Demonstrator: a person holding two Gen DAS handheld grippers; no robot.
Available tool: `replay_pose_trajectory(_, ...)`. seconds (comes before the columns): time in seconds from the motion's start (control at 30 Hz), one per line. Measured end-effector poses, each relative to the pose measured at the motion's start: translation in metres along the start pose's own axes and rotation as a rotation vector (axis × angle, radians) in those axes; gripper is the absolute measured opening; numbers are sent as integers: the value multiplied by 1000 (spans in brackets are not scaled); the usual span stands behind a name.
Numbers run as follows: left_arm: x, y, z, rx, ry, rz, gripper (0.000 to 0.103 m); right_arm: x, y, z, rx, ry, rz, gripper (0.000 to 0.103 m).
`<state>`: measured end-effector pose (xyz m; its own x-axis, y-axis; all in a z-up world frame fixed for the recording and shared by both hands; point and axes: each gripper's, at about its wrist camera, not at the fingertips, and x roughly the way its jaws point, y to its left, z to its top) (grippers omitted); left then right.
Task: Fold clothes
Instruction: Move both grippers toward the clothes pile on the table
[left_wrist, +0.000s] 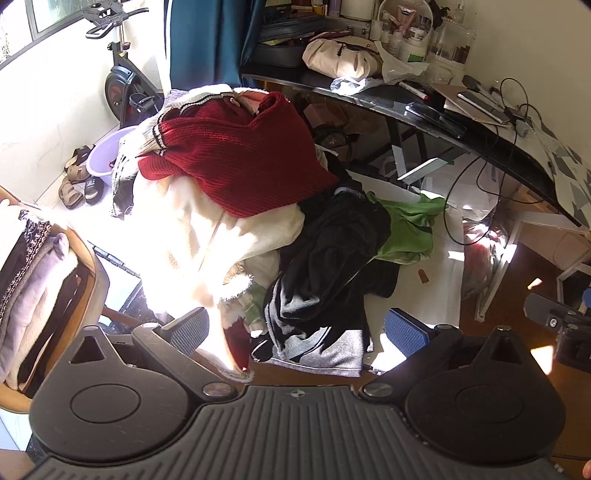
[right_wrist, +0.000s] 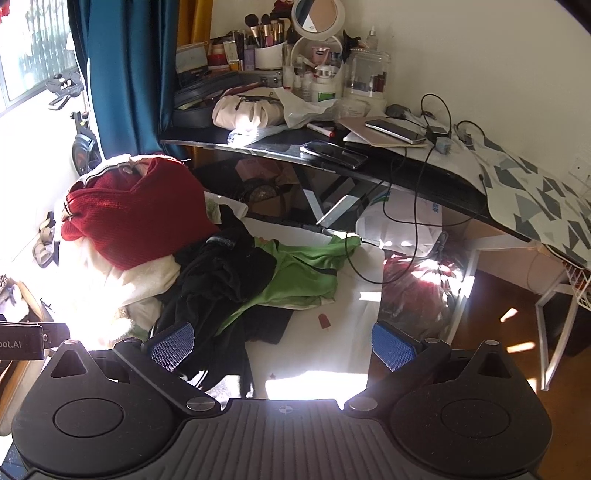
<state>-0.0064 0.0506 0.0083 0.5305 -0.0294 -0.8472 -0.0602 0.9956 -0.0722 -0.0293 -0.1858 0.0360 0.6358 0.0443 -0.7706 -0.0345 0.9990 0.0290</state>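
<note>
Clothes (left_wrist: 258, 206) heaped unsorted beside the table (right_wrist: 369, 162). Left hand-held gripper (left_wrist: 299, 332) and right hand-held gripper (right_wrist: 282, 345) wide, empty. Selection step; next: pinch black garment (left_wrist: 332, 254) edge.

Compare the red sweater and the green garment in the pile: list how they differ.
The red sweater is a thick ribbed knit; the green garment looks thin and smooth. The red sweater sits bunched on top of the heap, while the green garment lies spread low at its edge, partly under the black clothing. The sweater is in shade; part of the green garment catches sunlight. Both are unfolded, and neither is held by a gripper.
</note>
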Motion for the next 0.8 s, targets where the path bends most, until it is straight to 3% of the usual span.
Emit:
replay_pose_trajectory(0.47, 3, -13, 12, -49, -3, 16, 103, 19, -25, 7, 59, 29, 48, 102)
replay_pose_trajectory(0.67, 4, -21, 11, -78, -17, 12, 103, 21, -27, 15, 1, 13, 42, 102)
replay_pose_trajectory(0.8, -2, -29, 12, -64, -70, 20, 103, 21, -30, 18, -30, -28, 86, 102)
